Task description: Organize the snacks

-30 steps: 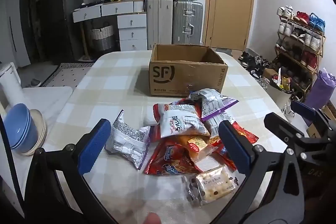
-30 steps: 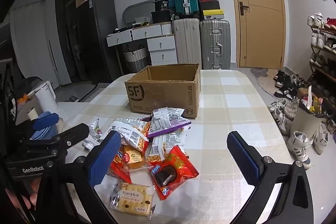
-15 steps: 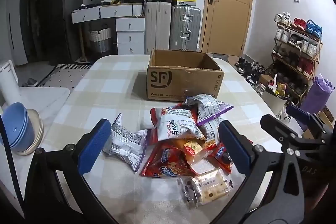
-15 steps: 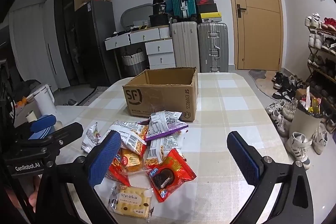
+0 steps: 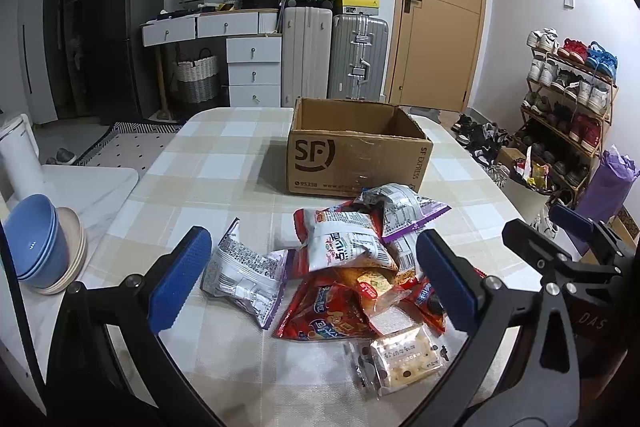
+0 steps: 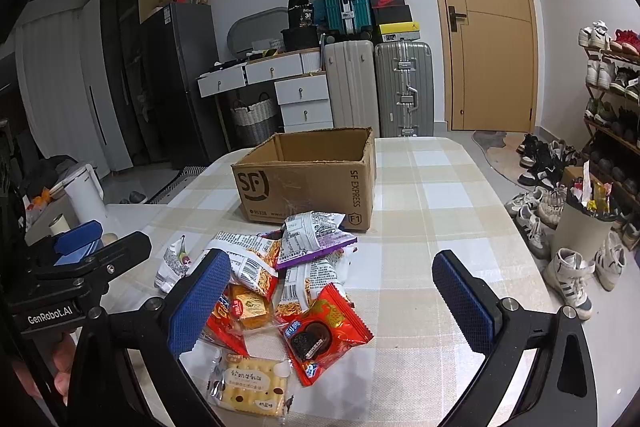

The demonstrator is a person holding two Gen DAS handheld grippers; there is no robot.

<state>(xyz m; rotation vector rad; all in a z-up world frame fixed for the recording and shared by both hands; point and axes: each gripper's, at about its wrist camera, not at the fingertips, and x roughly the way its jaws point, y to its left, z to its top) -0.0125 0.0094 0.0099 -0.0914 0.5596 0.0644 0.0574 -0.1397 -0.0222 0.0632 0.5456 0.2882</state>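
The checked worktop carries an open cardboard box at its far middle, and a loose heap of snack packets lies just in front of it, nearer the grippers. The left gripper hovers over the heap with fingers wide apart and empty; the right gripper hangs likewise, spread and holding nothing. The packets overlap, so a pinch may likely drag a neighbour or slip off glossy film. The small cracker packet sits near the worktop's near edge and could be nudged off.
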